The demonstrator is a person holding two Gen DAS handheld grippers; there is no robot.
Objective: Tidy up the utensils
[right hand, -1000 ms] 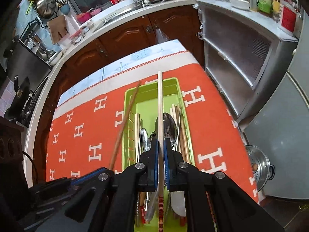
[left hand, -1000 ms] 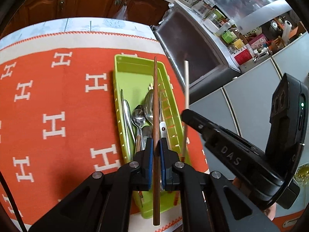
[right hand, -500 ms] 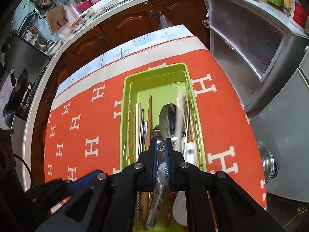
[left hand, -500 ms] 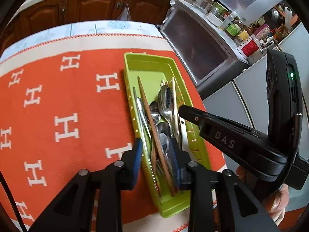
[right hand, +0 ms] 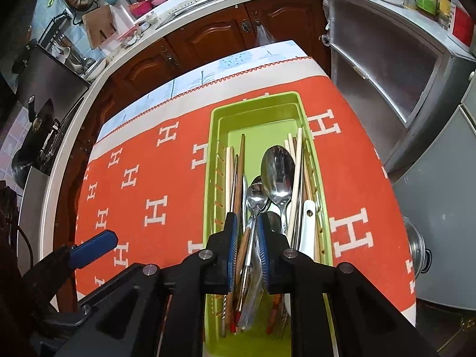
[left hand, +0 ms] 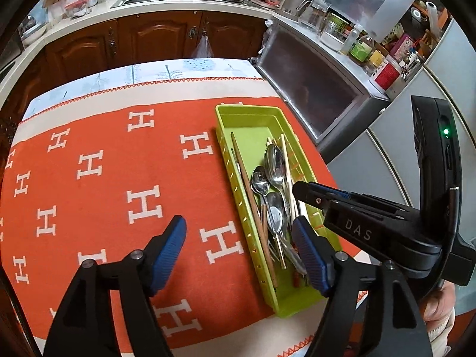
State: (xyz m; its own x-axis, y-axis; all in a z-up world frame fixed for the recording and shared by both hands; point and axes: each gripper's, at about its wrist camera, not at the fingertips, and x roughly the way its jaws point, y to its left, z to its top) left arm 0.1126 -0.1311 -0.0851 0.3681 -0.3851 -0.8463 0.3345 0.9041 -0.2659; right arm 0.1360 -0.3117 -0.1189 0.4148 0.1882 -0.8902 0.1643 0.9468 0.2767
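A lime green tray [left hand: 247,108] [right hand: 255,98] lies on the orange cloth and holds spoons [right hand: 278,172], a brown chopstick [left hand: 253,205] [right hand: 239,172], a pale chopstick [right hand: 297,172] and other utensils. My left gripper [left hand: 238,232] hovers over the tray's near left edge; its jaws are opening wide with nothing held between them. My right gripper [right hand: 247,226] hangs just above the tray's middle. Its jaws are opening by a narrow gap, the pads pressing on nothing, with a spoon handle lying in the tray below them. The right gripper's black finger [left hand: 300,190] also shows over the tray's right side.
The orange cloth with white H marks [left hand: 119,178] covers the table up to its edges. Dark wooden cabinets [left hand: 154,35] stand behind and a grey cabinet [right hand: 383,68] to the right. A pot lid [right hand: 416,247] lies beyond the table. A person's hand [left hand: 440,306] holds the right gripper.
Both chopsticks left the jaws and now lie in the tray. The left jaws spread wide and the view pulled back and left. The right jaws parted slightly and sank toward the tray.
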